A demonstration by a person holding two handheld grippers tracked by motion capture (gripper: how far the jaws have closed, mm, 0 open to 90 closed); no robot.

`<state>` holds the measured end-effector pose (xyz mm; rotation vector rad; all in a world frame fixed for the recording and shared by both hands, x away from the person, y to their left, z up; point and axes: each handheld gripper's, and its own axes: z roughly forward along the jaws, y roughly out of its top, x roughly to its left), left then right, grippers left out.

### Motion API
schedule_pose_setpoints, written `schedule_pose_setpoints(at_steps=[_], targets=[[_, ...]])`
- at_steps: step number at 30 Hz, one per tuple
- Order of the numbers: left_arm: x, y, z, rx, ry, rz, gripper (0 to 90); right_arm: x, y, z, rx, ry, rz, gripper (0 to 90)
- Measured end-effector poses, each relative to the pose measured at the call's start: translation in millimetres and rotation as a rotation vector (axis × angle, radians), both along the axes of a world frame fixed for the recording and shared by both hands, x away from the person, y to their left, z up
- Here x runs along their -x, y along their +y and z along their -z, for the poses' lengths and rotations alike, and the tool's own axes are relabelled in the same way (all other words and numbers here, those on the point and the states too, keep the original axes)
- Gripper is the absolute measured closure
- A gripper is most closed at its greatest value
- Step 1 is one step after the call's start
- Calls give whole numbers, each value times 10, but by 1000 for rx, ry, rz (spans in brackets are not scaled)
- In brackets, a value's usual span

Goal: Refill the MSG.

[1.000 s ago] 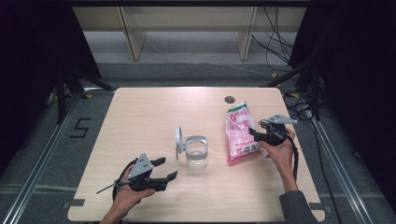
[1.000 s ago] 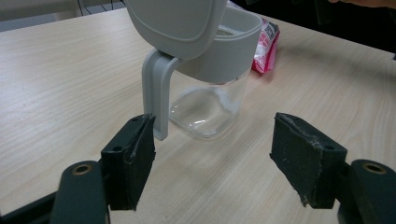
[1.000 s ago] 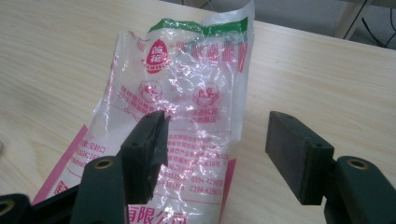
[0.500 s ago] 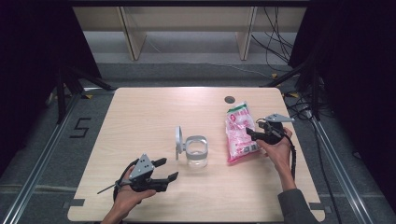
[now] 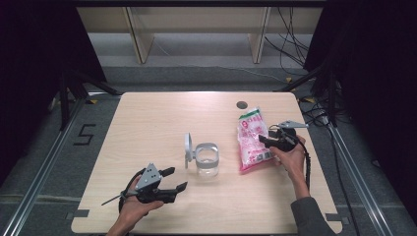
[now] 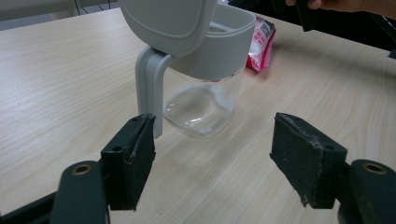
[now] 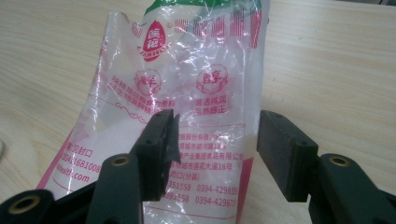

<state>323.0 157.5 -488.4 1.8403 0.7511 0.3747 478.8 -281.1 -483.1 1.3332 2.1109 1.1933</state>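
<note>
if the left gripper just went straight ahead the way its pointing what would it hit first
Most likely the clear jar: the left gripper points at its base with jaws open, the grey handle just beyond its left jaw. Bare table lies between; depth is hard to judge.

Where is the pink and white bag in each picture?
High view: the pink bag lies right of middle on the table, beside the right gripper.
Left gripper view: its corner peeks out at the top, behind the clear jug.
Right gripper view: it spreads across the middle, between the jaws.
Shared landmark: the clear jug.
</note>
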Motion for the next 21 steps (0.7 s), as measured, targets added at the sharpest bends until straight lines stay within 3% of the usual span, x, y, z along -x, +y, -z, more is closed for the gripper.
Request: schedule_pose_setpoints(at_steps=[4, 5, 7, 9, 15, 16, 17, 19, 21], targets=[[-4, 0, 8, -4, -10, 16, 297, -5, 14, 22, -8, 21, 5, 490], [5, -9, 14, 11, 5, 1, 297, -12, 13, 31, -7, 19, 4, 499], [7, -3, 16, 7, 6, 4, 297, -19, 11, 39, 13, 21, 10, 513], [13, 7, 11, -9, -10, 10, 297, -24, 8, 54, -22, 37, 19, 533], [23, 0, 13, 13, 3, 4, 297, -28, 15, 69, -33, 50, 16, 541], [23, 0, 12, 13, 2, 3, 297, -28, 15, 73, -39, 56, 14, 551], [23, 1, 13, 11, 2, 1, 297, -32, 14, 78, -16, 54, 23, 561], [25, 8, 13, 4, -3, 10, 297, -23, 27, 81, -35, 61, 12, 652], [22, 10, 11, 0, -9, 14, 297, -19, 27, 81, -42, 65, 11, 668]])
